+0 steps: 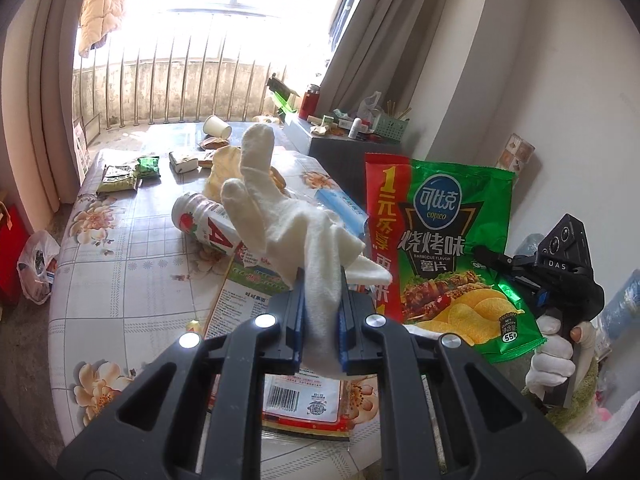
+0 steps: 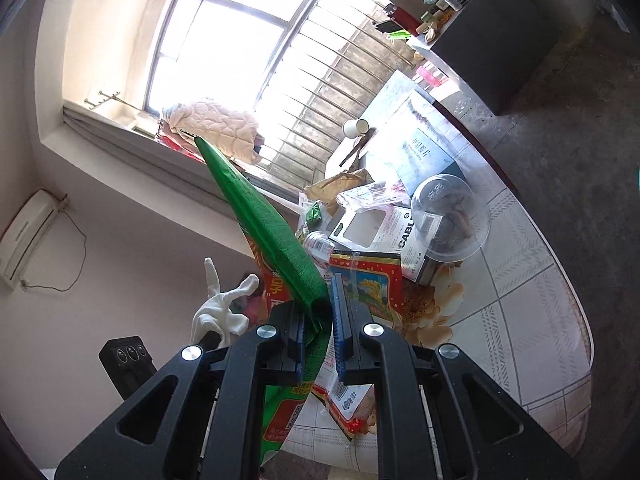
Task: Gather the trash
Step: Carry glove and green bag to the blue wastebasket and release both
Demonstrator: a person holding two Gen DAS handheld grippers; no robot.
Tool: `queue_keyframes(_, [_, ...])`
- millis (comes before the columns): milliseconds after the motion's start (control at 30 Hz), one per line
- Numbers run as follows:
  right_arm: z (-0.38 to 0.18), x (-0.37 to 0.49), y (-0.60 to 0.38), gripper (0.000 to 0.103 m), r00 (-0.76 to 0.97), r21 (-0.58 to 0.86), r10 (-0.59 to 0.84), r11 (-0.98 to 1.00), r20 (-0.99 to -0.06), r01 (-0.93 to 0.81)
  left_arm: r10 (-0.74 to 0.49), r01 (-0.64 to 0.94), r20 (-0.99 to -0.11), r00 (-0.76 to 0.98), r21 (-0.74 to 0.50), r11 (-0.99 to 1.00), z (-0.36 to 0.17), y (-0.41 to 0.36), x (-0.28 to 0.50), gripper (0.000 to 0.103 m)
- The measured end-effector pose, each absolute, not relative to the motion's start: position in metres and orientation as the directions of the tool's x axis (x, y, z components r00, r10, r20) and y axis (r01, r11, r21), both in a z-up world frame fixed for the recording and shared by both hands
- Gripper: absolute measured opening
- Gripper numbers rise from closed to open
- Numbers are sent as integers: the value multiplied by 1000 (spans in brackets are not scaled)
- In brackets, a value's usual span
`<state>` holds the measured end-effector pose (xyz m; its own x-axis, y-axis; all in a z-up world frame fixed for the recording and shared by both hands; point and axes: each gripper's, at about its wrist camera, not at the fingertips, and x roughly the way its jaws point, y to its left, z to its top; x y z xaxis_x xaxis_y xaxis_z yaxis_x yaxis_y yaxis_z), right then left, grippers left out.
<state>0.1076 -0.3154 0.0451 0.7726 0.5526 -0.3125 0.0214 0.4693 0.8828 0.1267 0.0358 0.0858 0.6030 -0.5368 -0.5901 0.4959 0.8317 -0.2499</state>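
My left gripper (image 1: 322, 320) is shut on the cuff of a white cloth glove (image 1: 272, 208), which stands up above the table with its fingers splayed. The same glove (image 2: 218, 312) shows at the lower left of the right wrist view. My right gripper (image 2: 320, 320) is shut on the bottom corner of a green and red chip bag (image 2: 264, 216), held upright in the air. From the left wrist view that chip bag (image 1: 448, 256) hangs at the right, with the right gripper (image 1: 486, 258) and a white-gloved hand (image 1: 556, 356) beside it.
The floral-cloth table (image 1: 120, 280) holds a red-and-white can (image 1: 204, 220), a flat red wrapper (image 2: 368, 280), a clear plastic dome bowl (image 2: 448, 216), a cable box (image 2: 372, 228), green packets (image 1: 120, 176) and a paper cup (image 1: 218, 126). A cluttered cabinet (image 1: 352, 128) stands behind.
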Motion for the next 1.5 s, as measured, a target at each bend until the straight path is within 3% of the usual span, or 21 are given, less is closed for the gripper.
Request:
queue_keyframes(300, [15, 31, -415, 12, 878, 902, 361, 403, -315, 158, -637, 683, -632, 442, -222, 695, 84, -89, 136, 11])
queue_keyframes(567, [-24, -57, -523, 12, 882, 840, 12, 312, -470, 443, -678, 815, -709, 194, -268, 514, 47, -253, 148, 12])
queue_keyframes(800, [-93, -72, -579, 12, 798, 780, -106, 167, -594, 603, -541, 880, -841, 18, -244, 408, -23, -406, 160, 12])
queue_keyframes(1100, [-180, -13, -631, 12, 706, 700, -50, 105, -706, 707, -360, 878, -926, -113, -263, 400, -134, -530, 184, 12])
queue_keyframes(1200, [-209, 6, -648, 20, 674, 668, -44, 105, -737, 737, -321, 872, -937, -136, -267, 410, -167, -558, 195, 26])
queue_keyframes(1233, [-223, 10, -654, 32, 647, 642, -35, 94, -762, 761, -316, 865, -939, -136, -268, 423, -177, -564, 200, 39])
queue_keyframes(1267, [-234, 13, -658, 36, 614, 609, -37, 83, -789, 789, -312, 860, -941, -130, -264, 436, -185, -570, 203, 45])
queue_keyframes(1500, [-259, -15, -663, 38, 575, 576, -44, 2, -817, 818, -335, 836, -932, -140, -292, 464, -192, -567, 210, 49])
